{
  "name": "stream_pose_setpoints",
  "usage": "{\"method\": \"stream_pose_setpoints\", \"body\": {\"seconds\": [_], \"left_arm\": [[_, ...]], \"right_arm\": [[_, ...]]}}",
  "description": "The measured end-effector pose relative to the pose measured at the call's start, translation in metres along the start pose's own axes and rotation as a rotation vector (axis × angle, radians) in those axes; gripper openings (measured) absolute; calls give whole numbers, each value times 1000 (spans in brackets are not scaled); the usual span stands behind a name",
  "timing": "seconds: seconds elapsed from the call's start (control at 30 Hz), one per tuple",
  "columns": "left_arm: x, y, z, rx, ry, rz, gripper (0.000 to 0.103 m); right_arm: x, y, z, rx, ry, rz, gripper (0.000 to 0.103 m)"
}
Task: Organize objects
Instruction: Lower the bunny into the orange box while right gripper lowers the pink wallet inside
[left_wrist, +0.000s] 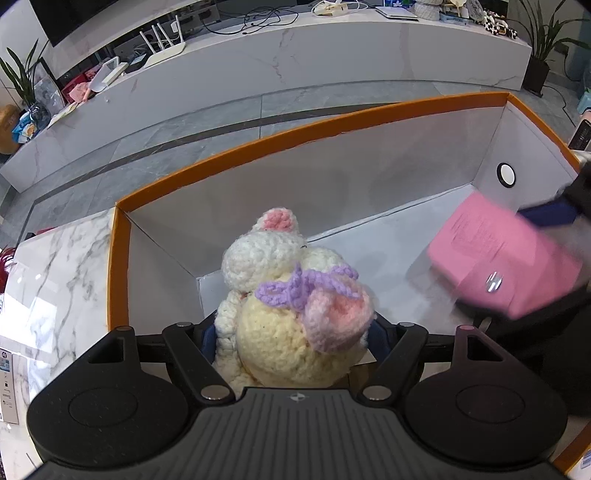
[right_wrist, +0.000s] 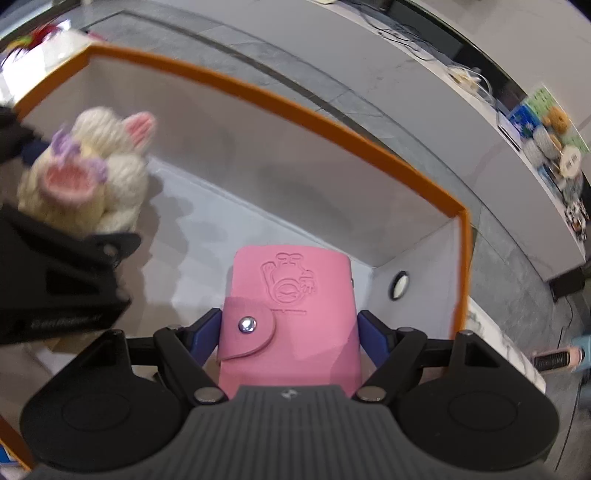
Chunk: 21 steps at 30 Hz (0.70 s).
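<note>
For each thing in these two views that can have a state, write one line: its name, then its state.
Crocheted bunny: gripped, held over the box.
Pink wallet: snap flap fastened, gripped, held over the box.
Orange-rimmed box: open-topped, floor bare.
Left gripper: shut on the bunny.
Right gripper: shut on the wallet.

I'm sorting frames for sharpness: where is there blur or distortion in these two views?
Left wrist view: the crocheted bunny is sharp, the pink card wallet at the right is motion-smeared, and the orange-rimmed box edge bows from the fisheye. Right wrist view: the wallet is crisp, while the bunny and the left gripper are blurred.
</note>
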<state>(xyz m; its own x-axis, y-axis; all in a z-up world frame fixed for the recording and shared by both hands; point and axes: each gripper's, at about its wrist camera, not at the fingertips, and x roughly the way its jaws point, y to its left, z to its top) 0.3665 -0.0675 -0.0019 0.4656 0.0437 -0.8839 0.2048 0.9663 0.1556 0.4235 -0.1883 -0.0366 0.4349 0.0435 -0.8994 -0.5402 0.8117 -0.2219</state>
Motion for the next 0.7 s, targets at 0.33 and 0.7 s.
{"method": "stream_pose_setpoints", "body": {"seconds": [0.33,0.7], "left_arm": [[5,2,1,6,20,-3,89],[6,3,-1,7,24,-15,89]], "right_arm": [[15,1,10,34,110,68,79],[22,3,16,24,214,76,79]]}}
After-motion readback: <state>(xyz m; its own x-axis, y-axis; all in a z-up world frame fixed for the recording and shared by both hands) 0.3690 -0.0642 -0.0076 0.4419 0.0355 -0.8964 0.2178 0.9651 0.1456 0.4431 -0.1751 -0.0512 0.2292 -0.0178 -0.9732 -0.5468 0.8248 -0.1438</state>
